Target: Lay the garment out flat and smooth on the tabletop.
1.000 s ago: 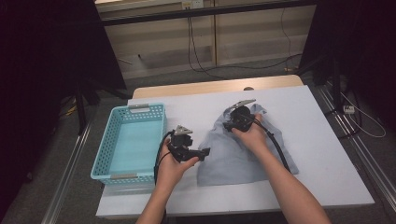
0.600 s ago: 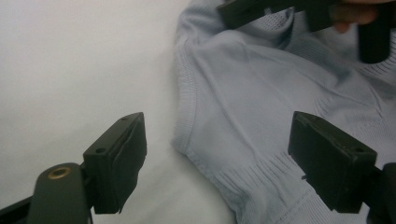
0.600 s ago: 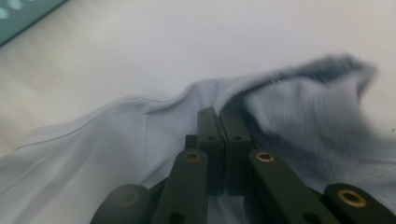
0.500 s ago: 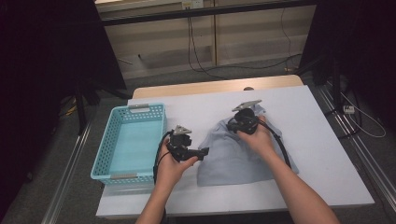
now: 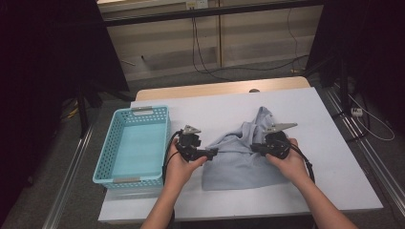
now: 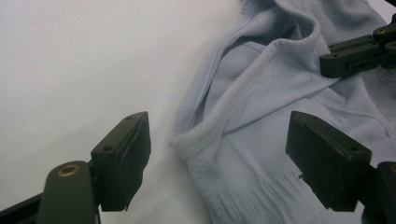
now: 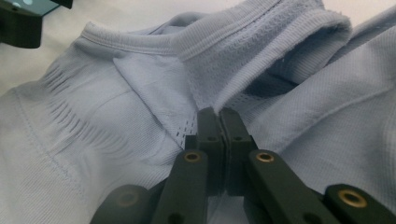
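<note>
A white-topped table [image 5: 229, 107] with a bare wooden strip along its far edge carried a pale blue garment [image 5: 243, 157], crumpled right of centre, and an empty turquoise basket [image 5: 112, 143] at its near left edge

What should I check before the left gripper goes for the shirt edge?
1. Right gripper shut on a fold of the shirt: ok; its jaws have just closed.
2. Left gripper open: ok, jaws stand wide.
3. Shirt hem between the left gripper's jaws: ok, but the pads do not touch it.
4. Grippers apart from each other: ok, a stretch of shirt lies between them in the high view.
5. Basket ready at the left: ok, nothing seen inside.
6. How many layers the right gripper pinches: cannot tell.
</note>
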Available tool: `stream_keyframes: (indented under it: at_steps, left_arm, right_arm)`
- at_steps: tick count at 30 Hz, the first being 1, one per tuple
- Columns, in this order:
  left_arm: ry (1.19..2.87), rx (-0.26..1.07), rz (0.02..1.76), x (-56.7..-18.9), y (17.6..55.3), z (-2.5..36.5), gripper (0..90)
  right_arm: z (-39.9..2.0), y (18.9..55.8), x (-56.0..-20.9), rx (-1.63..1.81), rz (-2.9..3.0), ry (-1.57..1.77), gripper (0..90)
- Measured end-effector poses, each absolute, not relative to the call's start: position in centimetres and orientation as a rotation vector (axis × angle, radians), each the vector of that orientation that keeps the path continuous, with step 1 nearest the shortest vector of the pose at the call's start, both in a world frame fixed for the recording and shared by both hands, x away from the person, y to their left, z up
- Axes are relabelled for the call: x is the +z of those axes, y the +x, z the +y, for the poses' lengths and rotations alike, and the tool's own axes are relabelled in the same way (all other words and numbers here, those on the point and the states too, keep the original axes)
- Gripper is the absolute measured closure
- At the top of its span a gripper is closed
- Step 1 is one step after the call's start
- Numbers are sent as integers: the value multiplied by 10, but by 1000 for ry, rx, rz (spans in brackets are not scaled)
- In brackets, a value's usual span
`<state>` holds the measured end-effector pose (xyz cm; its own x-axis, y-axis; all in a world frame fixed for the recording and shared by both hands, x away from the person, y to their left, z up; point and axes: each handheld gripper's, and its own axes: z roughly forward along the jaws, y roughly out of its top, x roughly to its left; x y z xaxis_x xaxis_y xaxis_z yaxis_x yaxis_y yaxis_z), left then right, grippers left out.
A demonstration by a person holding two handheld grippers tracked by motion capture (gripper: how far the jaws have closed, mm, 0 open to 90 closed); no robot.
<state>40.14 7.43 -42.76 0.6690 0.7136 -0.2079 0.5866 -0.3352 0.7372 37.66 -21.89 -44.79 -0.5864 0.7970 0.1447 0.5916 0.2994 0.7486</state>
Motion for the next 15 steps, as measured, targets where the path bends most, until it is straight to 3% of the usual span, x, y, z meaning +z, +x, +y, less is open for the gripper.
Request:
stream_keyframes:
  at_steps: [15]
  left_arm:
    - [2032,203,1074,-441,441,63,333]
  right_arm:
    - [-226,362,-442,1155,2308,1241,894]
